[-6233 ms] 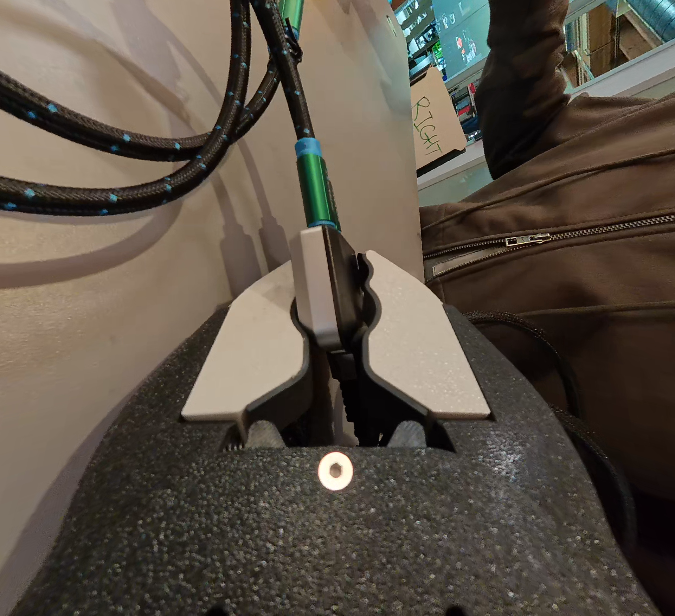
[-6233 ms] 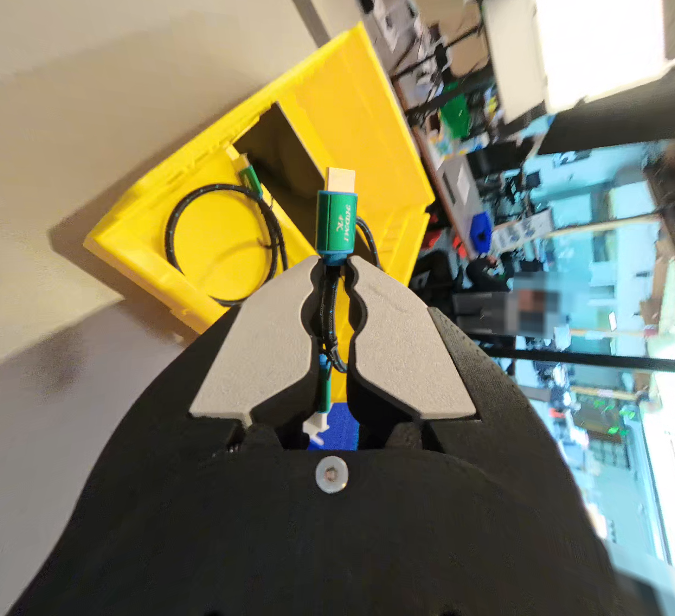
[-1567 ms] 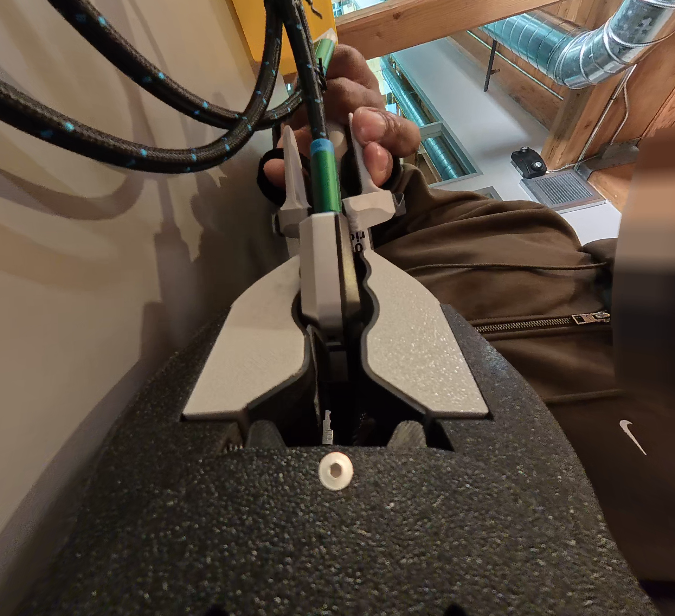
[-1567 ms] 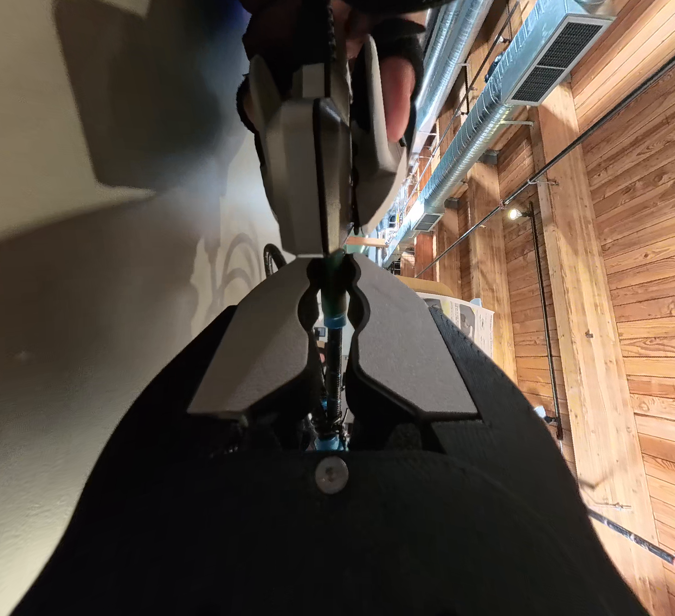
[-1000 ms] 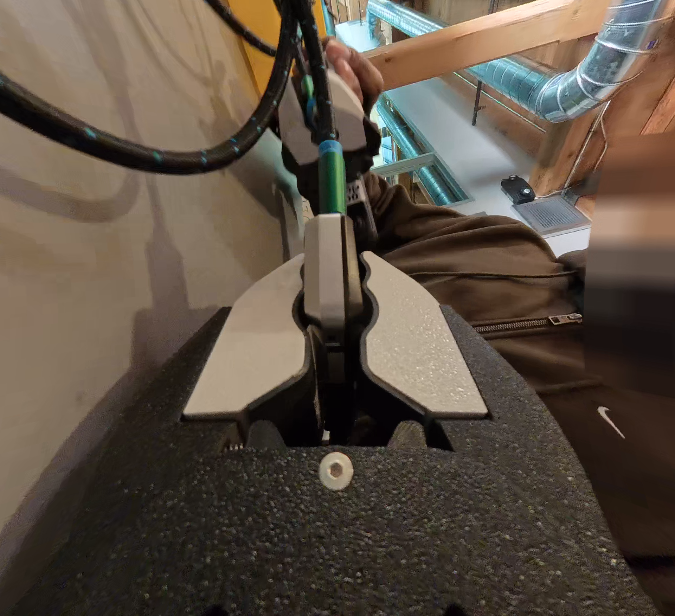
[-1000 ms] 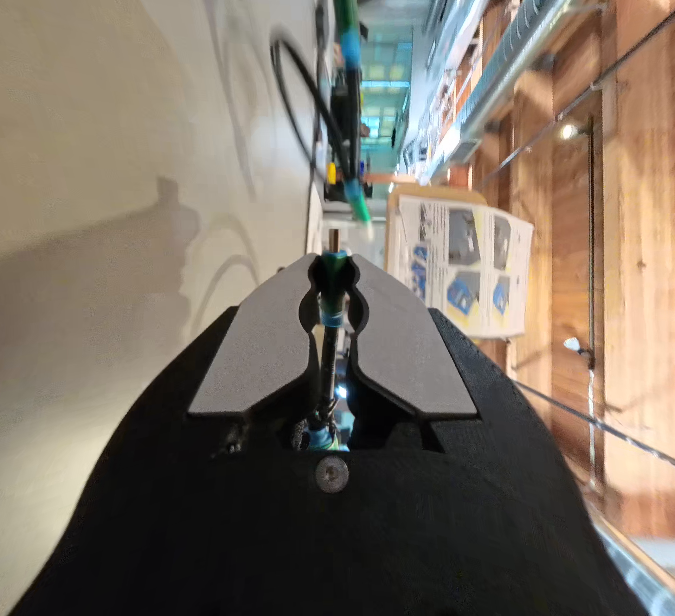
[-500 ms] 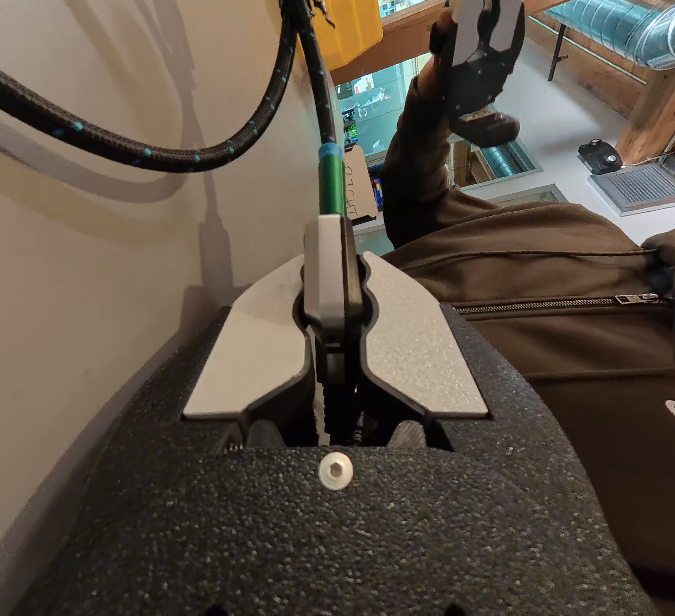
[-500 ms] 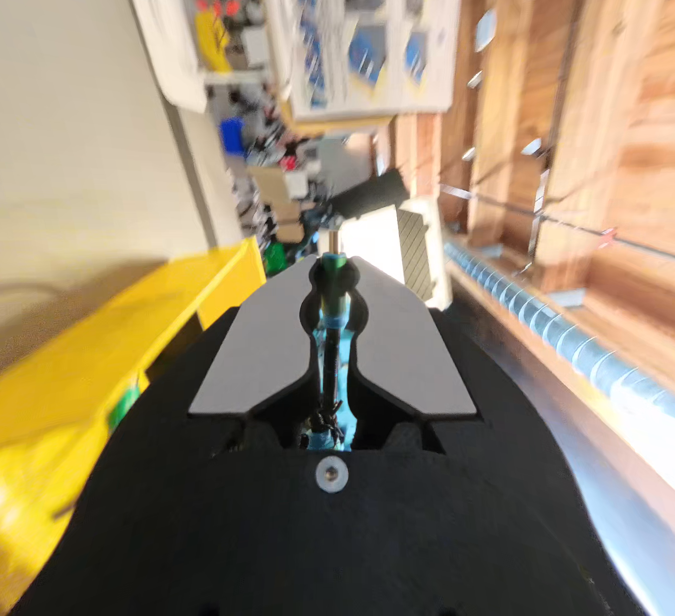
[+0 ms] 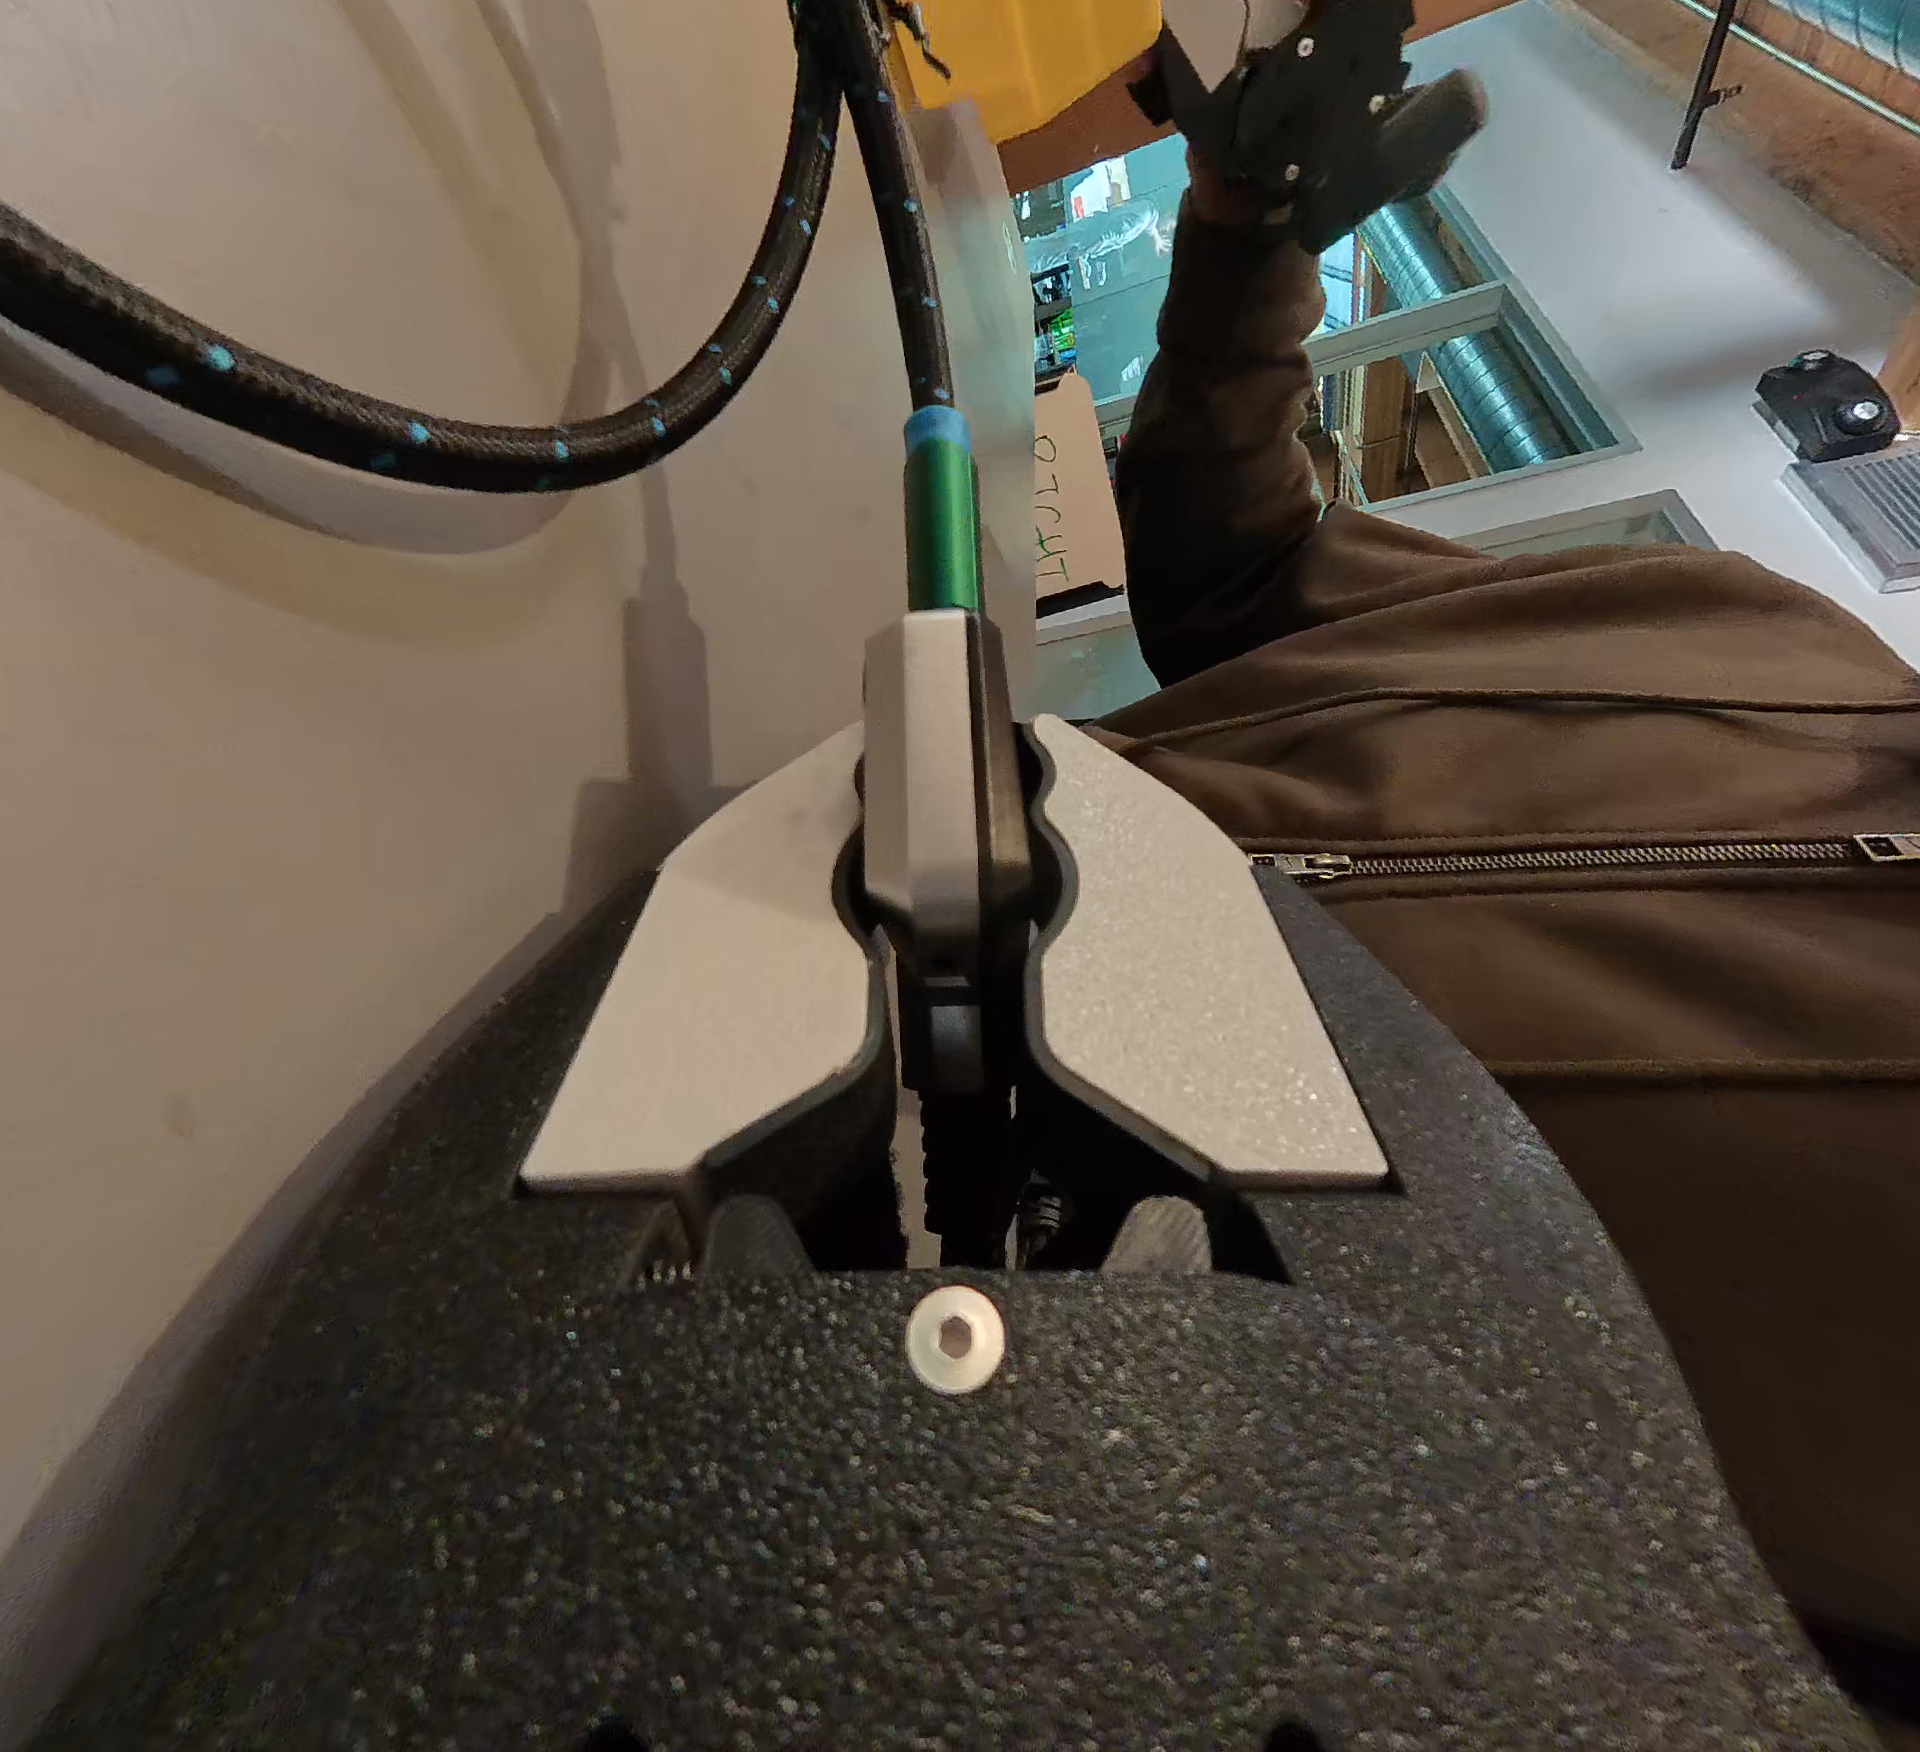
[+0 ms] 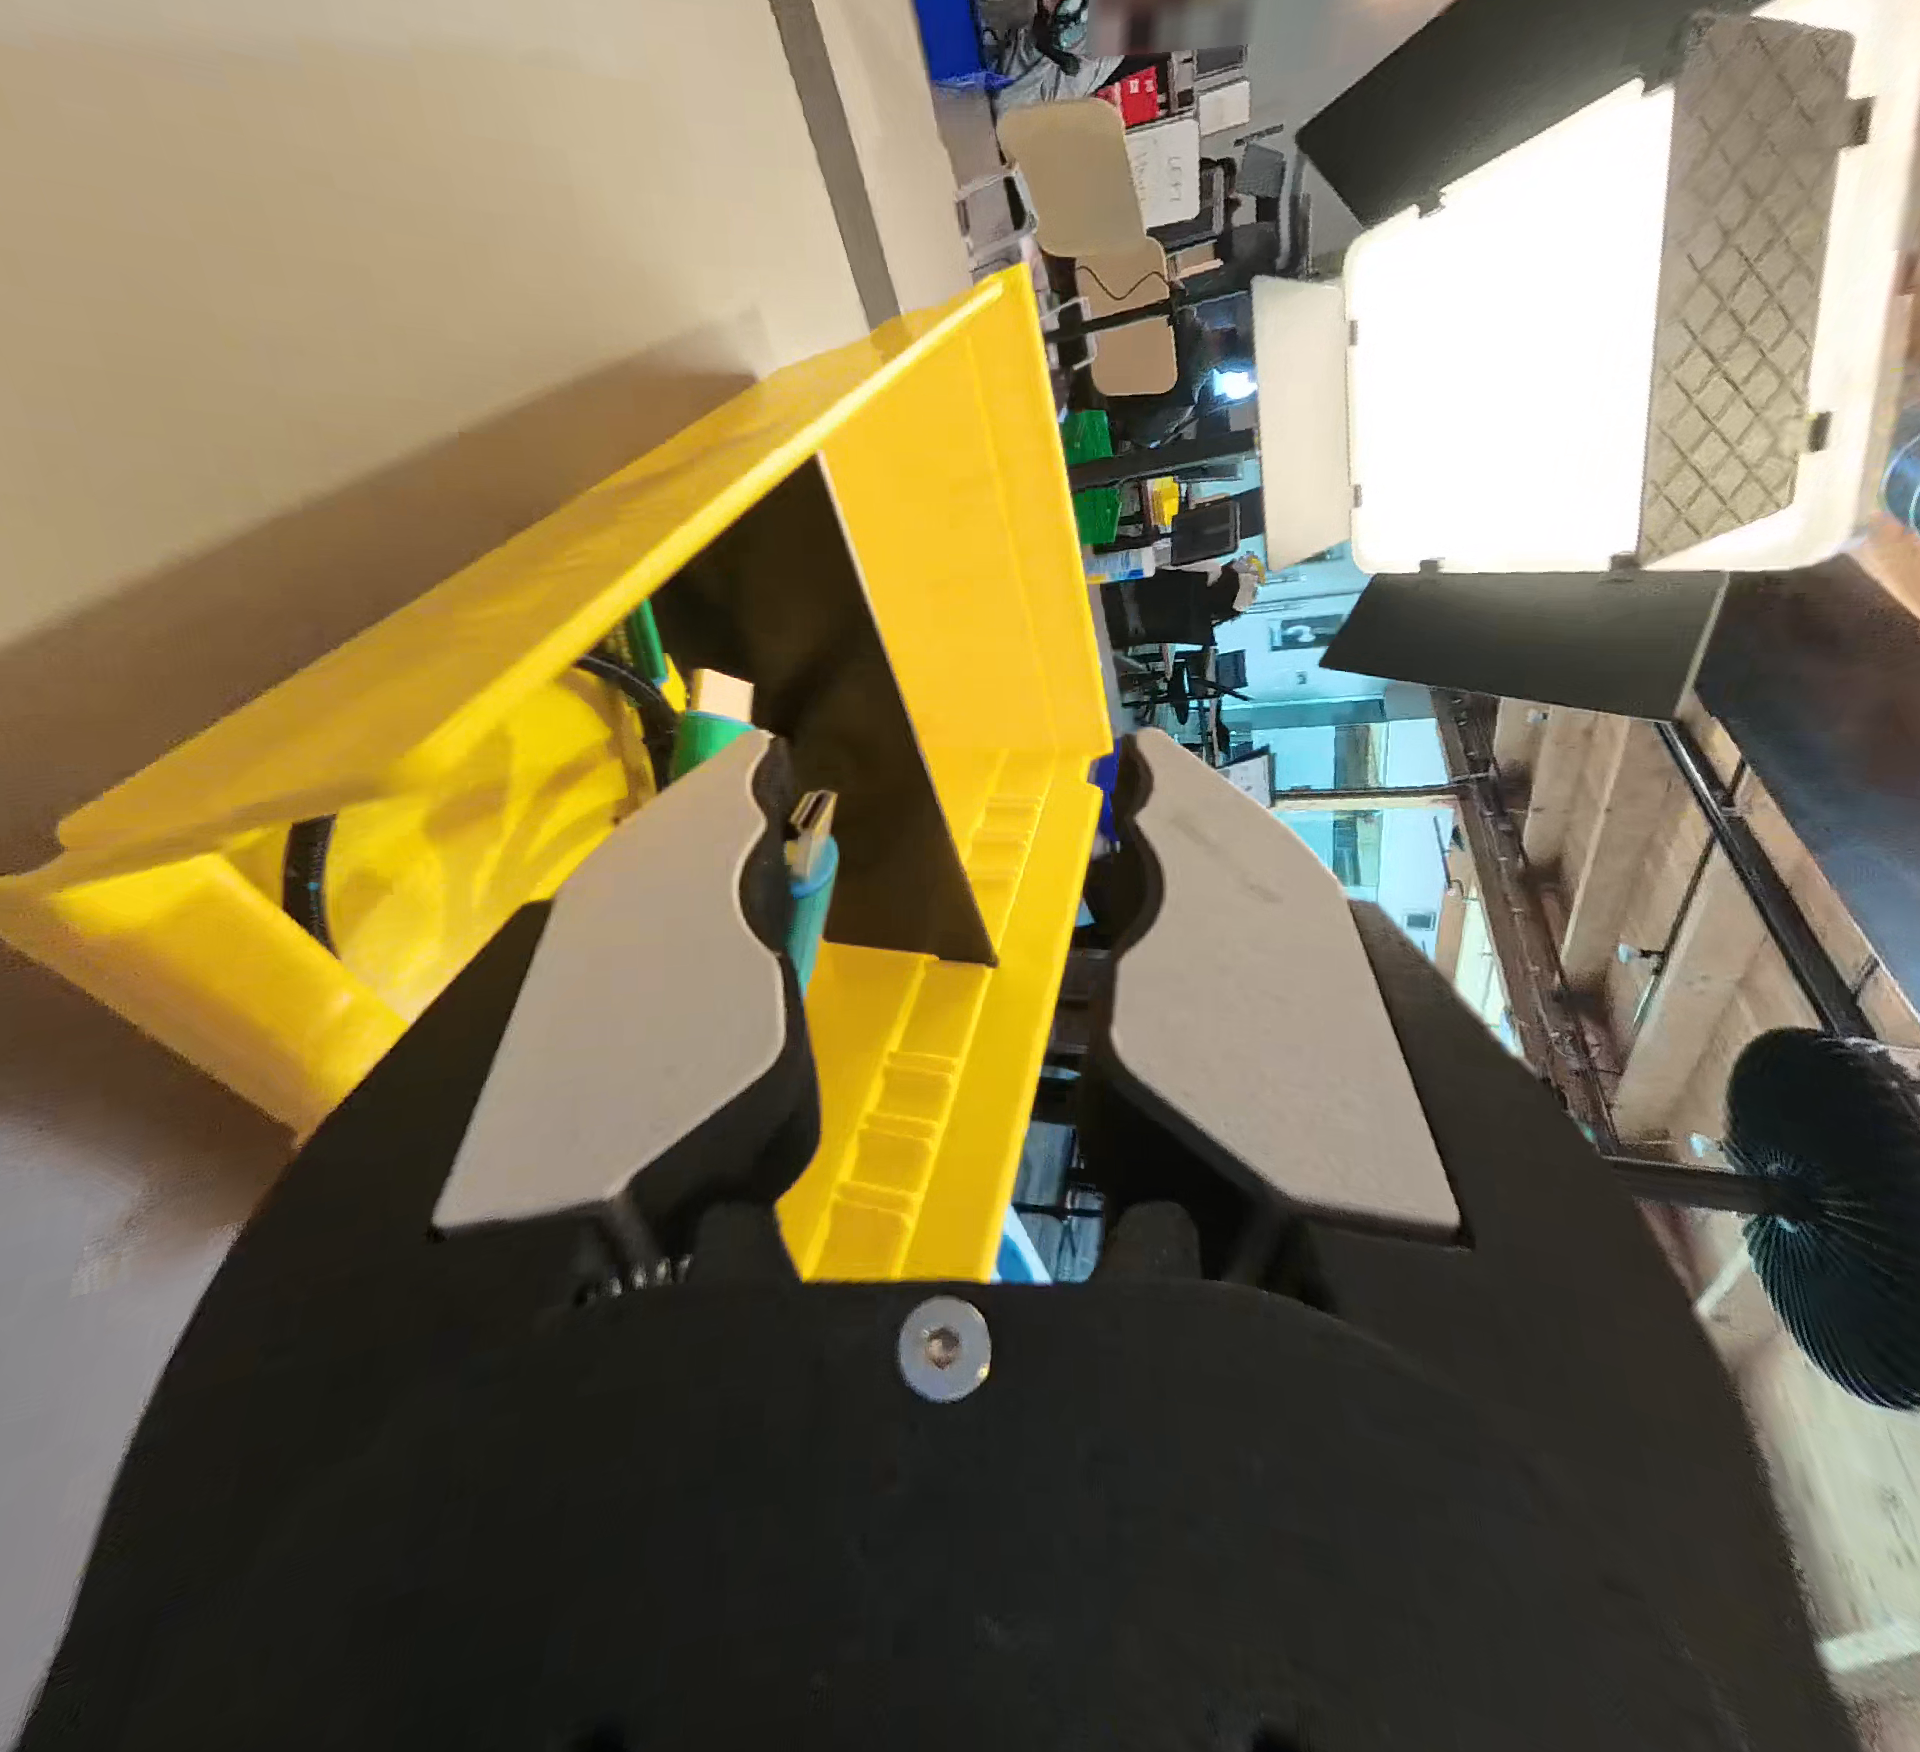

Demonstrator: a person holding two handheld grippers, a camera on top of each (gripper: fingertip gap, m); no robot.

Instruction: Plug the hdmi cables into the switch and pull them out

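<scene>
Left wrist view: left tongs (image 9: pixel 943 819) clamp a grey-black adapter (image 9: pixel 935 767) bearing a green plug (image 9: pixel 940 523); right tongs (image 10: pixel 940 788) gape.

The right gripper (image 10: pixel 940 767) stands with its jaws wide apart over a yellow bin (image 10: pixel 935 497). A green cable plug (image 10: pixel 808 855) with a metal tip lies just beside the left finger (image 10: pixel 665 954), clear of the other finger.
</scene>
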